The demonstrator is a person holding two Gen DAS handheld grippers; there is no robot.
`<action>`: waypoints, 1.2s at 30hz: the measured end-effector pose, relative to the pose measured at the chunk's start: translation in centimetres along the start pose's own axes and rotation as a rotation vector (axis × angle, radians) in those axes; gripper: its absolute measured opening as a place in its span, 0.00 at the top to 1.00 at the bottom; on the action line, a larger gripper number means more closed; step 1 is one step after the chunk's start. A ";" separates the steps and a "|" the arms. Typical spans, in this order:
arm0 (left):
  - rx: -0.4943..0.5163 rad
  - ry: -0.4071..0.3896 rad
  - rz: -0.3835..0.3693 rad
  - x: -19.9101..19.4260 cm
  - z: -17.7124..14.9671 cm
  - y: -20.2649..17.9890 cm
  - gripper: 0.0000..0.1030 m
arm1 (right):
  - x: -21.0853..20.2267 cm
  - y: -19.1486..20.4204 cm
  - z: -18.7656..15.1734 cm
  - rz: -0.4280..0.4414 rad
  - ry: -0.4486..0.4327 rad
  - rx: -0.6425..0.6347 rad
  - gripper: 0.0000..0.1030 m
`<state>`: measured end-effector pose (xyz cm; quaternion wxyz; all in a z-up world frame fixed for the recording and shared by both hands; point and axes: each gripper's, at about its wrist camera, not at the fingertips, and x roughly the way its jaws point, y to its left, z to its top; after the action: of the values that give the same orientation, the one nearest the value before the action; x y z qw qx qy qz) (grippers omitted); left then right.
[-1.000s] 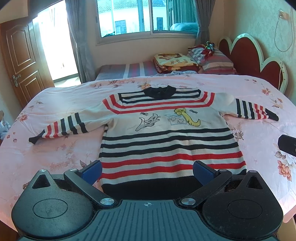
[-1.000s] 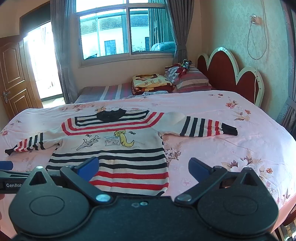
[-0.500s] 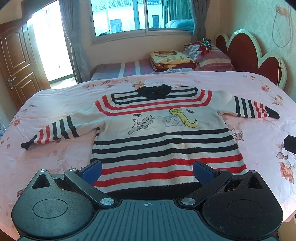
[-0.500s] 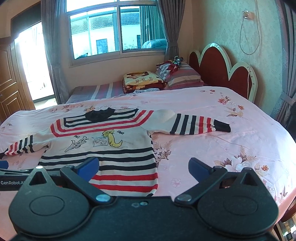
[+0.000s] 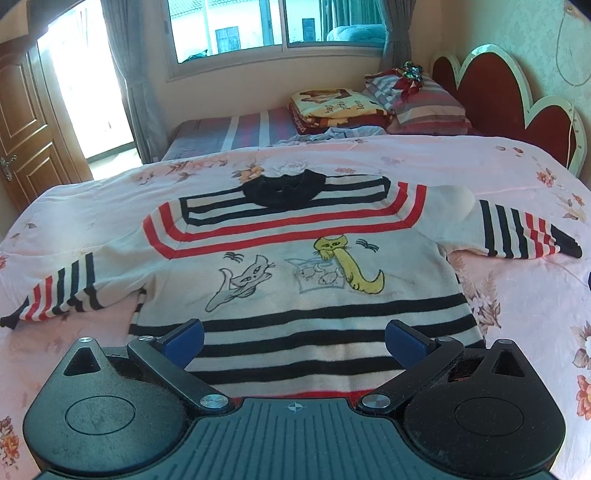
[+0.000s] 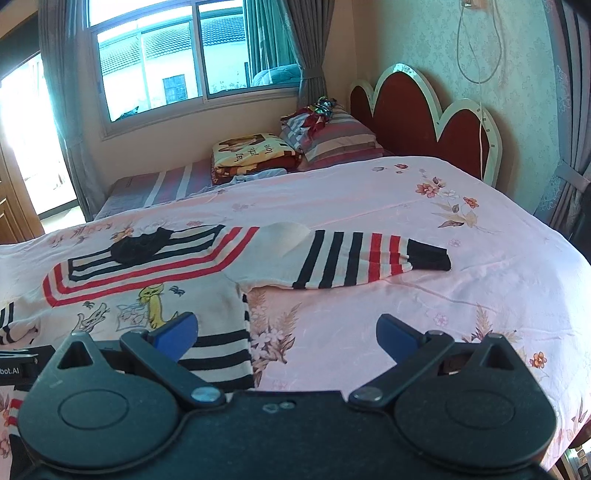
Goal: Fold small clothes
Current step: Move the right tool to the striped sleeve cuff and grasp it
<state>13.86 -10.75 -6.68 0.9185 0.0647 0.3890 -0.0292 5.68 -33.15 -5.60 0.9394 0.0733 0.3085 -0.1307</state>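
A small white sweater (image 5: 295, 280) with red and black stripes, a black collar and cat drawings lies flat, front up, on the pink floral bed cover (image 5: 517, 177). Both sleeves are spread out sideways. My left gripper (image 5: 294, 339) hangs open over the sweater's lower striped part, nothing between its blue pads. My right gripper (image 6: 286, 334) is open too, over the sweater's right edge and the bed cover beside it. The right sleeve (image 6: 354, 260) stretches out ahead of it, with its black cuff at the far end. The left gripper's body (image 6: 18, 363) shows at the left edge of the right wrist view.
Folded blankets (image 5: 332, 107) and striped pillows (image 5: 424, 107) are stacked at the back of the bed by the red headboard (image 5: 491, 96). A window (image 5: 277, 26) with grey curtains is behind. A wooden door (image 5: 22, 122) stands at the left.
Both grippers have moved forward over the bed. The sweater's hem has slipped under the left gripper, and the right sleeve is closer to the right gripper. Both stay open.
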 end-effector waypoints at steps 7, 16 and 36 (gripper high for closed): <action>0.026 0.032 -0.016 5.8 2.4 -3.3 0.00 | 6.1 -3.6 1.8 -0.022 0.043 0.056 0.01; 0.044 0.070 -0.034 12.5 4.9 -6.9 0.00 | 14.7 -8.1 3.0 -0.067 0.109 0.129 0.08; 0.018 0.130 -0.004 18.7 6.8 -6.4 0.00 | 26.1 -18.2 4.0 -0.164 0.166 0.460 0.73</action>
<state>31.00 -18.10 -16.07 0.8906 0.0739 0.4477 -0.0301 22.87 -56.60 -19.08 0.8557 0.2701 0.3518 -0.2667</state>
